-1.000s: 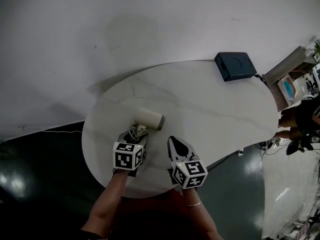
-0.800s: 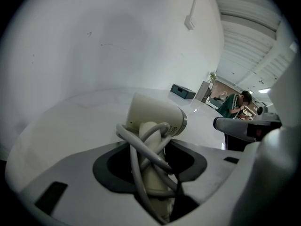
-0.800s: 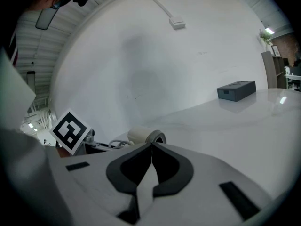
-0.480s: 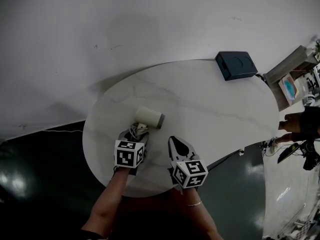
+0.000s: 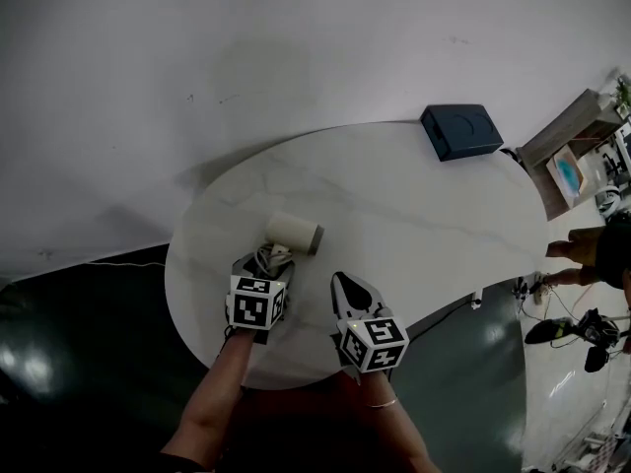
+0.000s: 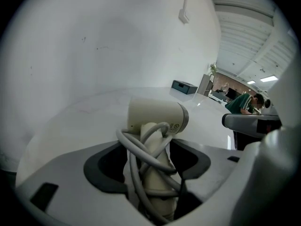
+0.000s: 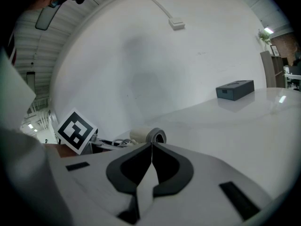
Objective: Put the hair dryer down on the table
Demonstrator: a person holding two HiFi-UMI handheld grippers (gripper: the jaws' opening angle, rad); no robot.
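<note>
The cream hair dryer (image 5: 294,233) lies on the white oval table (image 5: 414,215), its barrel pointing right and its grey cord wound round the handle. My left gripper (image 5: 266,261) is at the handle from the near side. Its jaws are opening, with the wrapped handle (image 6: 153,173) still between them and a little room on either side. The barrel (image 6: 157,117) stands out beyond the jaws. My right gripper (image 5: 345,282) rests to the right of the dryer, shut and empty (image 7: 151,147). From there the dryer's barrel end (image 7: 148,135) shows just past the jaw tips.
A dark blue box (image 5: 461,130) sits at the table's far right edge. A white wall runs behind the table. A wooden shelf unit (image 5: 577,156) and a person's legs (image 5: 582,249) are off to the right on the dark floor.
The dryer and both grippers hold their places on the table. Only the people at the far right edge have shifted.
</note>
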